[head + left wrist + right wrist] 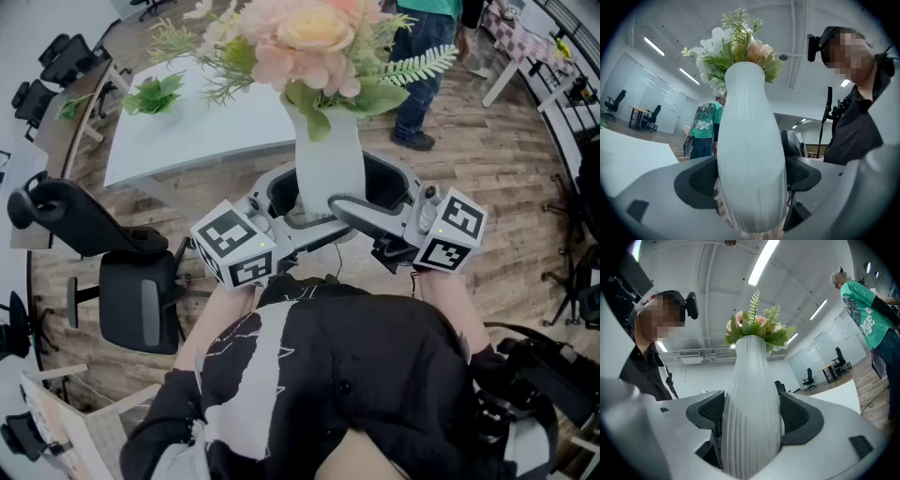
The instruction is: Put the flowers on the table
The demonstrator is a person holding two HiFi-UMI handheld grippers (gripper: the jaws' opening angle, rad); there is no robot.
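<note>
Head view with both gripper views. A white ribbed vase (330, 164) stands upright in the air, filled with flowers (309, 37) (peach and pink blooms, green fern sprigs). It is carried between two hand-held grippers that meet it from opposite sides.

The left gripper (750, 177) is clamped on the lower body of the vase. Its dark meshed pads (701, 180) press the ribbed wall on either side. The right gripper (752, 416) is likewise closed on the vase at about the same height, with both pads against the wall.

The vase does not rest on the white desk (206, 131). It hangs over the wooden floor (506, 187), just short of the desk's near edge and towards its right end, close in front of the person's chest.

A green leafy sprig (155, 94) lies on the desk near its left edge. A black office chair (131, 281) stands on the floor at the left, below the desk's near-left corner. A bystander in a green shirt (427, 37) and jeans stands beyond the desk's right end.
</note>
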